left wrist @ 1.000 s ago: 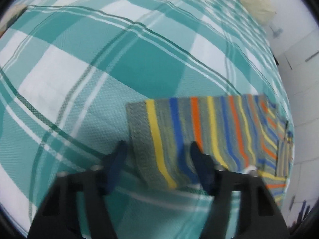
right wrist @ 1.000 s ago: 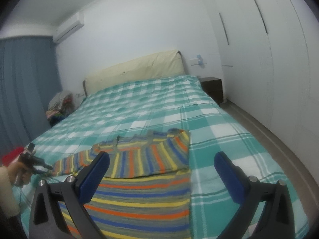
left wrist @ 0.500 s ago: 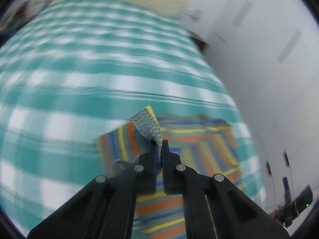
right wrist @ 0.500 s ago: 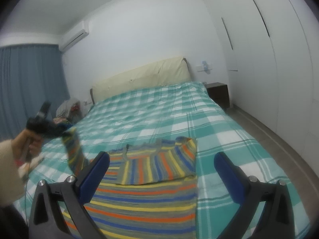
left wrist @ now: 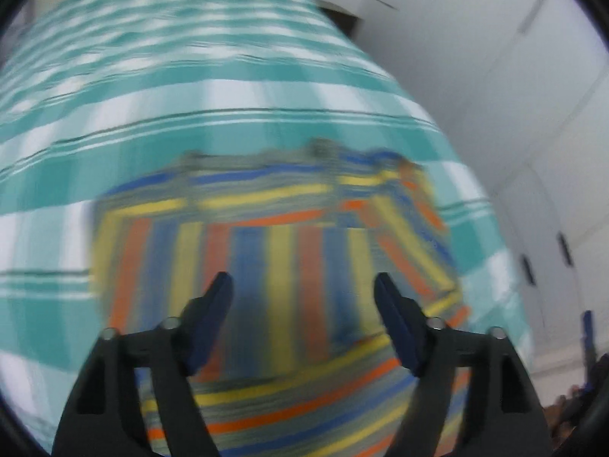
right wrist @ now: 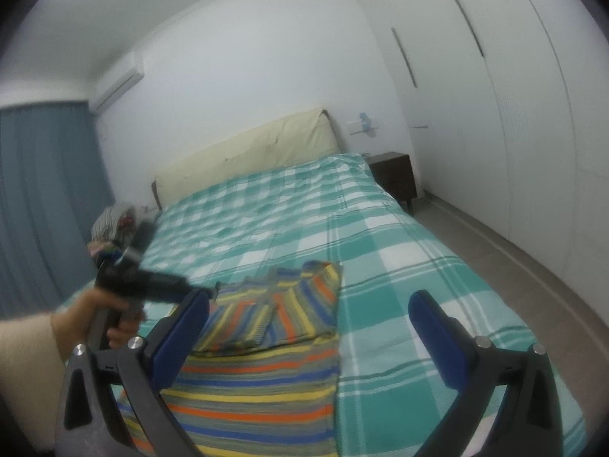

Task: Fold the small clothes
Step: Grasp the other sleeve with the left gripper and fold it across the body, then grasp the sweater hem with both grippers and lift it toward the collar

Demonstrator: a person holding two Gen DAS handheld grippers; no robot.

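Note:
A small striped knit sweater point(right wrist: 262, 358) in grey, yellow, orange and blue lies flat on the bed, both sleeves folded across its chest. In the blurred left wrist view the sweater point(left wrist: 289, 251) fills the middle. My left gripper point(left wrist: 304, 293) is open and empty just above the folded left sleeve; it also shows in the right wrist view point(right wrist: 152, 285), held in a hand. My right gripper point(right wrist: 308, 304) is open and empty, hovering above the sweater's lower part near the bed's foot.
The bed has a teal and white checked cover point(right wrist: 380, 259) and a cream headboard point(right wrist: 243, 144). A dark nightstand point(right wrist: 394, 175) and white wardrobe doors point(right wrist: 514, 95) stand on the right. A pile of clothes point(right wrist: 112, 224) lies at the far left by a blue curtain.
My left gripper shut on the left sleeve's cuff, carried it up and across the sweater, then opened and let it go. The sleeve now lies folded on the chest. The right gripper rose slightly.

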